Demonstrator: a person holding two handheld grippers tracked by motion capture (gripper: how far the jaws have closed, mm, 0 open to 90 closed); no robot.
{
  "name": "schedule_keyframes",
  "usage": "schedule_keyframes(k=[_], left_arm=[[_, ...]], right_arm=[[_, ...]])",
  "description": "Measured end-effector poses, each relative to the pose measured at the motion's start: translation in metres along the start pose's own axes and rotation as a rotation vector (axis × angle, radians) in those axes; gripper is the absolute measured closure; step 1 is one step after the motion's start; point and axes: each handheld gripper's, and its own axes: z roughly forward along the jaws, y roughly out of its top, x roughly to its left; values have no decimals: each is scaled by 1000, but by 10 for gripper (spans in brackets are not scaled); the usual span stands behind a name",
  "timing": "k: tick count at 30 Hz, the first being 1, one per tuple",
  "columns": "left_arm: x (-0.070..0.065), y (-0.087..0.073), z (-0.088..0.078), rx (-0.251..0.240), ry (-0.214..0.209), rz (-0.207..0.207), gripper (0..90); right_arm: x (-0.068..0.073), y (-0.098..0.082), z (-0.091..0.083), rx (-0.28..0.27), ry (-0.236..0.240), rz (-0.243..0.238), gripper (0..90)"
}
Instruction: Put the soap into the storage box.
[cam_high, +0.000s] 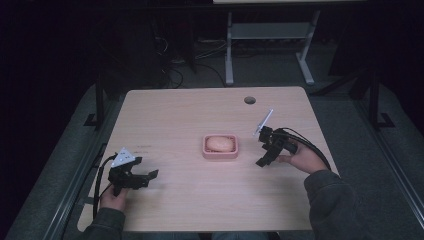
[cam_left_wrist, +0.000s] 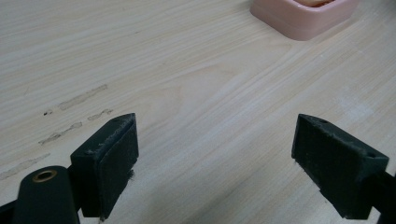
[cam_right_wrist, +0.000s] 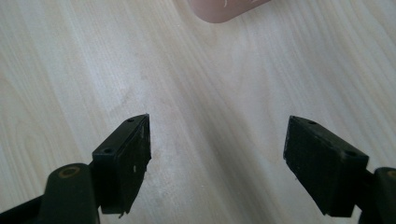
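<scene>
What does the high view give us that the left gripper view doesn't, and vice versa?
High view alone: both hands, the right gripper to the right of the pink dish, the peach oval piece lying whole in it, the table's cable hole, the floor.

Left gripper view alone: wood grain up close, faint scuff marks, the pad faces.

Both: the left gripper, open and empty, the wooden table, the pink dish.

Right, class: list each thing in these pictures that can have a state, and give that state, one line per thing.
Pink dish: upright on the table, holding a pale peach-coloured lump.
Lump: lying inside the dish, untouched.
Left gripper: jaws open, nothing between them, apart from the dish.
Right gripper: jaws open, empty, just right of the dish.
Table: level, with a round hole near its far edge.
</scene>
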Motion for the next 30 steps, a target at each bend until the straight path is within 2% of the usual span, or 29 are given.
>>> schedule_keyframes(k=[7,30], left_arm=[[0,0,1,-3,2,-1,143],[-1,-1,2,9,-1,3,143]], right_arm=[[2,-11,2,5,3,18,226],[10,-51,2,-43,-6,62,226]])
